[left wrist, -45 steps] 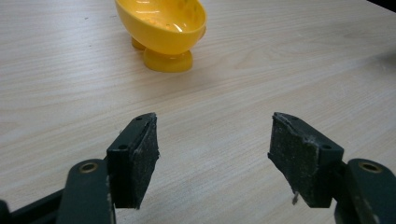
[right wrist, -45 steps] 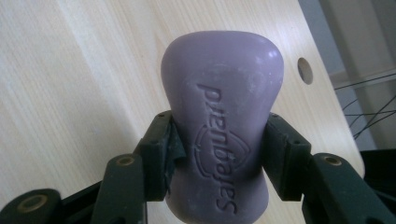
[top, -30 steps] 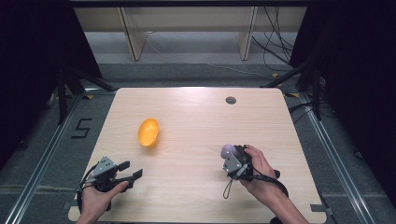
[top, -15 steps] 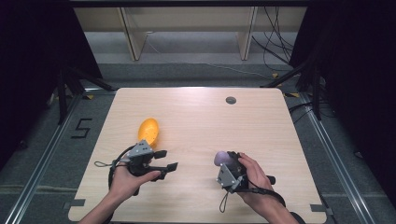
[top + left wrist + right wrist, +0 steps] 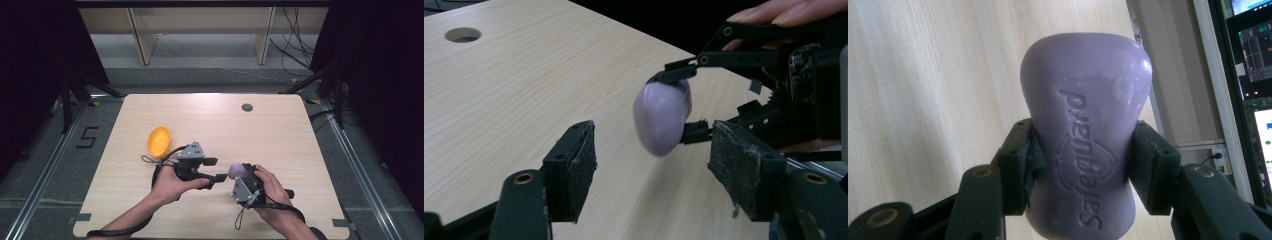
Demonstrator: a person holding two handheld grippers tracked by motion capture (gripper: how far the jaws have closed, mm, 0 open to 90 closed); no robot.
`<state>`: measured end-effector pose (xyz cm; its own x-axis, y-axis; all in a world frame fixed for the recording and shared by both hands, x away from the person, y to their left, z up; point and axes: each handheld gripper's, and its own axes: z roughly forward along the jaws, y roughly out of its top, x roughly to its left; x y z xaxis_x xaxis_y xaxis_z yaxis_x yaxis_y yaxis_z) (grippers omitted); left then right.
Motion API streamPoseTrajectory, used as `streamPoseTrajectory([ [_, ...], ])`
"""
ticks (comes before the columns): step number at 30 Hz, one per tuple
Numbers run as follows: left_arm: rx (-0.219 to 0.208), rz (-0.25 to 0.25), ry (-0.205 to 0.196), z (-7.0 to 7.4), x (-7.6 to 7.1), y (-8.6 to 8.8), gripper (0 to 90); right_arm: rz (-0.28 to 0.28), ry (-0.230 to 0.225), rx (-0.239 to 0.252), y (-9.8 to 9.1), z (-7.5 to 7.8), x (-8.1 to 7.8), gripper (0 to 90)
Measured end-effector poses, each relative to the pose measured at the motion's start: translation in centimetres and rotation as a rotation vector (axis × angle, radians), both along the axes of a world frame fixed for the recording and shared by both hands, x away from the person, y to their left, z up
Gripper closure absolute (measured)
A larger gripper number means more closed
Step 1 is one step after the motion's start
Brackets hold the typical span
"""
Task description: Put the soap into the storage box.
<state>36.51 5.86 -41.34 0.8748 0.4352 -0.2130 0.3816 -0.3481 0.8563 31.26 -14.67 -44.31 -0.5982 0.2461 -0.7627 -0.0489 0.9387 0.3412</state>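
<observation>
A lilac bar of soap [image 5: 1087, 135] with embossed lettering is clamped at its waist, and my right gripper [image 5: 1080, 165] is shut on it. In the high view that right gripper [image 5: 239, 176] holds the soap [image 5: 235, 170] above the table's front middle. My left gripper [image 5: 216, 170] is open and points right at the soap. From the left gripper view, the soap [image 5: 661, 117] hangs just beyond and between the open pads of my left gripper [image 5: 654, 165], not touching them. An orange oval dish [image 5: 159, 141] lies on the table left of both hands.
The light wooden table [image 5: 280, 135] has a round cable hole [image 5: 247, 107] at its back. Dark frame legs and cables stand beyond the far edge. A floor marking "5" [image 5: 87, 137] lies to the left.
My left gripper has travelled from the front left corner rightward past the orange dish to just beside the soap. The right gripper with the soap shifted slightly left and forward.
</observation>
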Motion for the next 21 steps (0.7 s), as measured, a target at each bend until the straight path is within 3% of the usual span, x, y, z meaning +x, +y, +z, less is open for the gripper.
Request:
streamPoseTrajectory([
  [5,0.004,-0.017,0.045,-0.6,0.8,-1.3,37.3,0.001,0.01,0.021,0.2,0.1,-0.2,50.3],
  [6,-0.003,-0.019,0.071,-0.8,1.0,-1.5,38.2,0.006,0.002,0.019,0.2,0.1,-0.2,50.3],
  [10,-0.018,-0.036,0.091,-1.0,1.2,-1.8,39.8,-0.002,0.01,0.033,0.2,-0.1,-0.3,50.3],
  [11,-0.017,-0.04,0.095,-1.1,1.4,-1.8,40.3,0.019,-0.013,0.011,0.2,0.1,-0.2,50.3],
  [12,-0.017,-0.04,0.095,-1.1,1.4,-1.8,40.9,0.019,-0.007,0.014,0.3,0.1,-0.3,50.3],
  [13,-0.014,-0.033,0.097,-1.1,1.4,-1.9,41.6,-0.009,0.009,0.036,0.4,0.0,-0.4,50.3],
  [15,-0.02,-0.042,0.114,-1.3,1.5,-2.0,42.9,0.037,-0.021,0.002,0.4,0.2,-0.2,50.3],
  [17,-0.025,-0.048,0.128,-1.5,1.6,-2.0,44.0,0.008,-0.007,0.004,0.5,0.2,-0.4,50.3],
  [21,-0.036,-0.08,0.15,-1.8,1.8,-2.1,45.9,0.024,-0.019,-0.011,0.5,0.3,-0.4,50.3],
])
